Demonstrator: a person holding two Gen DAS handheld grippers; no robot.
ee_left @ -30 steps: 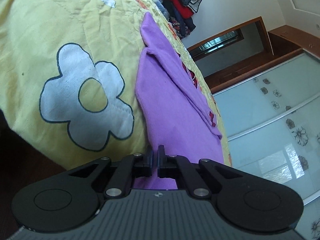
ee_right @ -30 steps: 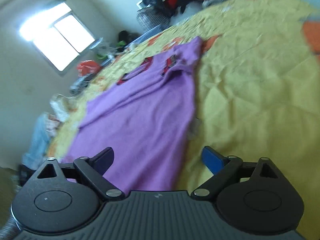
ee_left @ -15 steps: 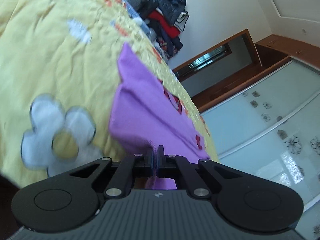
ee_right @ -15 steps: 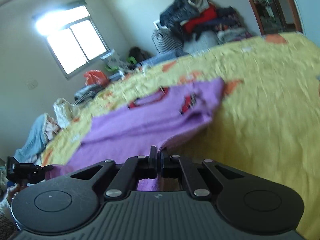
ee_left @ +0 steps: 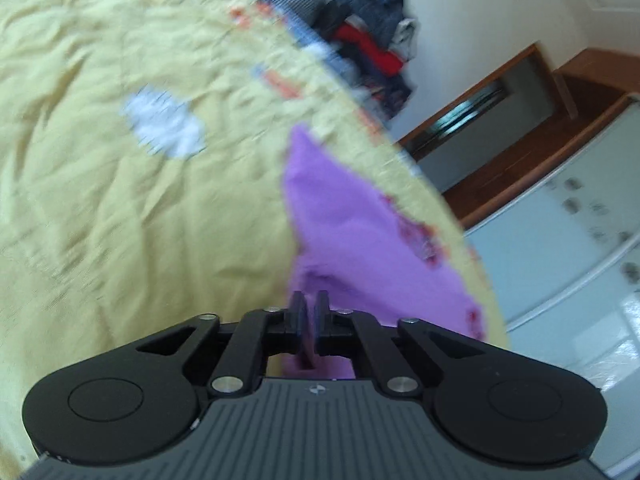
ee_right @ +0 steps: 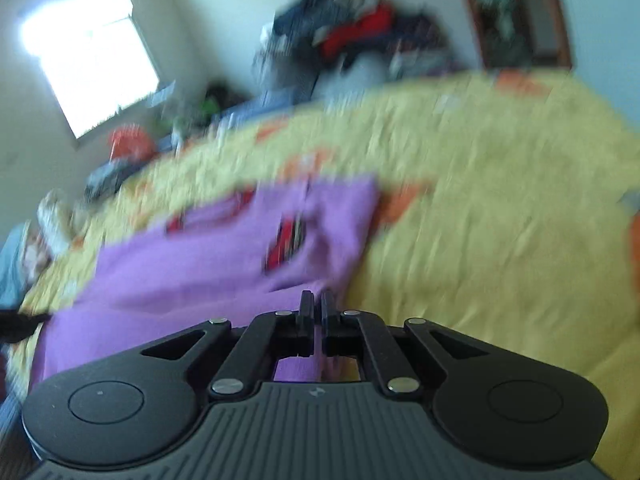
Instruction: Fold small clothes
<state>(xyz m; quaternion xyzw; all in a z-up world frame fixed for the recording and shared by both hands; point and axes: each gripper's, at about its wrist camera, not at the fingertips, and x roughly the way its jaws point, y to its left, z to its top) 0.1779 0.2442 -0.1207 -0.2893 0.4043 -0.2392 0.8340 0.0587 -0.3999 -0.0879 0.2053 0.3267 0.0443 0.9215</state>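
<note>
both views motion-blurred, detail soft

left black two-finger gripper (ee_left: 309,312): jaws drawn narrow, pinching the near edge of the small purple knit top with red print (ee_left: 352,236); purple cloth runs between the pads and hangs below them

right black two-finger gripper (ee_right: 316,310): jaws likewise narrow, clamped on the near right edge of the same purple top (ee_right: 224,256); cloth shows in the slit and under the fingers

the top lies on the yellow quilted bedspread with white and orange patches (ee_left: 120,200), its far part flat, its near hem lifted off the cover at both pinch points; red print faces up

around: heap of dark and red clothes (ee_right: 352,36) piled against the far wall past the bed; bright window (ee_right: 92,60) at far left; orange-red bag (ee_right: 130,142) and loose clutter along the far left bed edge; brown wooden door frame (ee_left: 480,116) and frosted sliding wardrobe panels with flower motifs (ee_left: 572,248) on the right in the left view

nothing lies on the bedspread between the grippers and the top's far end
</note>
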